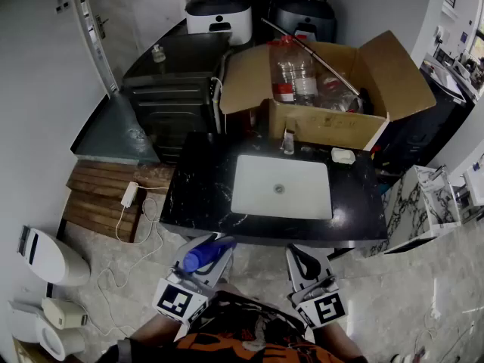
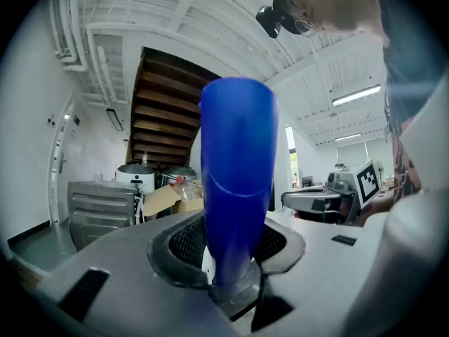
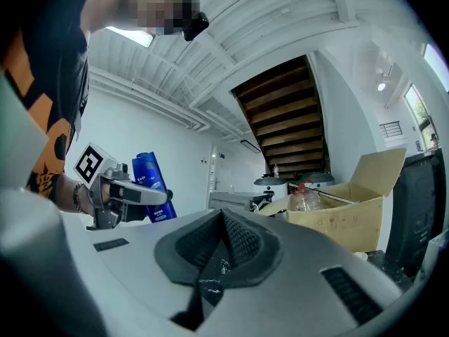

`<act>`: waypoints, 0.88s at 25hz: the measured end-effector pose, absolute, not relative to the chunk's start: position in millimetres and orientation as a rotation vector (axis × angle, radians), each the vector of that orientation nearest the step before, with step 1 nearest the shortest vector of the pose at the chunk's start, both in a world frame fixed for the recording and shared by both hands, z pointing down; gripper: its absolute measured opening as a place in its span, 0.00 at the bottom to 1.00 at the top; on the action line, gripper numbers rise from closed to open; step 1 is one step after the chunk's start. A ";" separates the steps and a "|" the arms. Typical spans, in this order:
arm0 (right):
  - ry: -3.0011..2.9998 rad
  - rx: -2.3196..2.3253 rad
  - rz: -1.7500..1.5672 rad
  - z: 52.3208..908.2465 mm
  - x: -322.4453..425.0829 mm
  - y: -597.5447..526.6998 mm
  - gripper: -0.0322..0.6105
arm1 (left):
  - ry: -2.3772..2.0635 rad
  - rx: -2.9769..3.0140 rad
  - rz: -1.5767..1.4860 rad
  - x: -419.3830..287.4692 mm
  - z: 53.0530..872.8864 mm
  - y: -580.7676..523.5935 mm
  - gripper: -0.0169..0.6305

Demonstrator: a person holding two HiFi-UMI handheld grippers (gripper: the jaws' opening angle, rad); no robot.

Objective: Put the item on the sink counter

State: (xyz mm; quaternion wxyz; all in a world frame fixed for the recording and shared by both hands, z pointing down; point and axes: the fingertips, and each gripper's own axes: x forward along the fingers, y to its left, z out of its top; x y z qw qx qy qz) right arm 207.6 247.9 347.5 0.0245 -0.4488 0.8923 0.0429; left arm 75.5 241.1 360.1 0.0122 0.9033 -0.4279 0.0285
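My left gripper (image 1: 203,262) is shut on a blue plastic bottle (image 1: 201,255), low in the head view, just in front of the black sink counter (image 1: 195,197). In the left gripper view the blue bottle (image 2: 237,181) stands up between the two pads and fills the middle of the frame. My right gripper (image 1: 305,266) hangs beside it, also short of the counter's front edge, shut with nothing in it. The right gripper view shows the closed right gripper (image 3: 222,220), and the left gripper (image 3: 130,195) with the blue bottle (image 3: 151,186) at its left.
A white basin (image 1: 280,187) is set in the counter, with a faucet (image 1: 288,141) and a white soap dish (image 1: 342,156) behind it. An open cardboard box (image 1: 333,127) holding clear plastic bottles (image 1: 295,70) rests at the back. White appliances (image 1: 49,257) and a cable (image 1: 130,195) lie on the floor at left.
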 end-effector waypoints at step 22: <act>2.819 -1.255 0.058 353.3 153.4 130.8 0.07 | -1.477 2.737 0.110 13.8 370.6 130.5 0.28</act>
